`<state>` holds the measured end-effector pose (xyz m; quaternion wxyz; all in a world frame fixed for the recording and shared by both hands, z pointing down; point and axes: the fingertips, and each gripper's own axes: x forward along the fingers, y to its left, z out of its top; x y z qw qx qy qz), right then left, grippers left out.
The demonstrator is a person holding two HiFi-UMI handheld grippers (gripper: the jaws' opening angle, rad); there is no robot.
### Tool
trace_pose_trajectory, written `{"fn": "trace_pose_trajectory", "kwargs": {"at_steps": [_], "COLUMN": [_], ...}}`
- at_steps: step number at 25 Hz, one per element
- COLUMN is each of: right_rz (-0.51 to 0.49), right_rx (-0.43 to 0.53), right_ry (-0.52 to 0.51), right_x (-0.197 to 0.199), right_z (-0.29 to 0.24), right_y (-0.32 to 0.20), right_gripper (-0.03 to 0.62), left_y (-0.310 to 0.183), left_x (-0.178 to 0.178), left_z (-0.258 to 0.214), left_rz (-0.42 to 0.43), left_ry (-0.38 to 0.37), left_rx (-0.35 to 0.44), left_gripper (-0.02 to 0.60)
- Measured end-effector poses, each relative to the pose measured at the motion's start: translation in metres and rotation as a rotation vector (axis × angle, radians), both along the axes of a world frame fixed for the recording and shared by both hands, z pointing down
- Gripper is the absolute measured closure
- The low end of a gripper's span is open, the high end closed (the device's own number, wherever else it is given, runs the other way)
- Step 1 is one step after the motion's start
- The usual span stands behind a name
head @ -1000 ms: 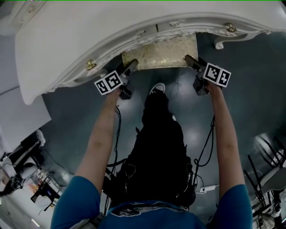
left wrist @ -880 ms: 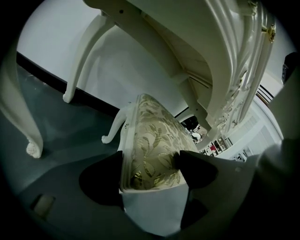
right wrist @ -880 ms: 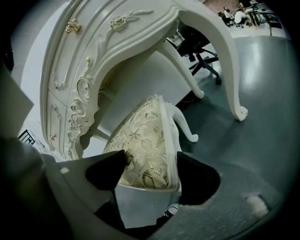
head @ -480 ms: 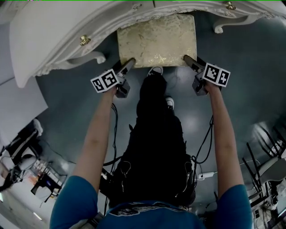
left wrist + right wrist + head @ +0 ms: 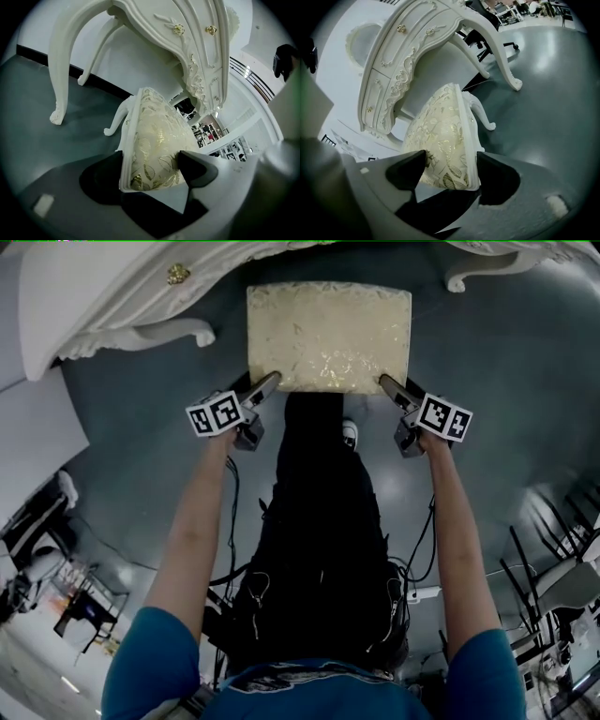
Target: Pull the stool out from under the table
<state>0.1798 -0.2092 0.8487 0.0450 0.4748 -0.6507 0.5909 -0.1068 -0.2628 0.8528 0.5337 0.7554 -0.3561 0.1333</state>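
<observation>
The stool (image 5: 328, 334) has a cream and gold cushioned seat on a white frame, and it stands on the grey floor just in front of the white ornate table (image 5: 94, 287). My left gripper (image 5: 267, 382) is shut on the seat's near left corner and my right gripper (image 5: 389, 385) on its near right corner. In the left gripper view the stool (image 5: 154, 140) fills the left gripper (image 5: 152, 166), one jaw on the white frame and one on the cushion. The right gripper view shows the stool (image 5: 445, 136) clamped the same way in the right gripper (image 5: 450, 171). Most of the stool's legs are hidden.
A curved table leg (image 5: 178, 334) stands left of the stool and another (image 5: 459, 282) to its right. The person's black-clad legs and a white shoe (image 5: 349, 432) are directly behind the stool. Cables trail on the floor. Dark chairs (image 5: 562, 577) stand at the right, equipment (image 5: 75, 615) at the lower left.
The stool has come out from under the table toward the person, with both grippers still clamped on it. Its whole seat now shows; the table edge has receded to the top.
</observation>
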Motion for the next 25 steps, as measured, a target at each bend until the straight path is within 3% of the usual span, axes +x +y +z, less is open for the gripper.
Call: {"fn": "trace_pose_trajectory", "kwargs": {"at_steps": [17,25], "right_rz": [-0.077,-0.099], "right_rx": [-0.087,-0.087], "right_ry": [-0.017,-0.003], "right_x": [-0.028,-0.026], "right_z": [0.008,0.012], "right_y": [0.141,0.144], "right_gripper": [0.246,0.246], "left_y": [0.154,0.166], "left_x": [-0.028,-0.029], "left_z": [0.009,0.013], "left_rz": [0.051,0.035], "left_ry": [-0.035,-0.043], "left_rx": [-0.149,-0.168], "left_gripper": [0.184,0.183]}}
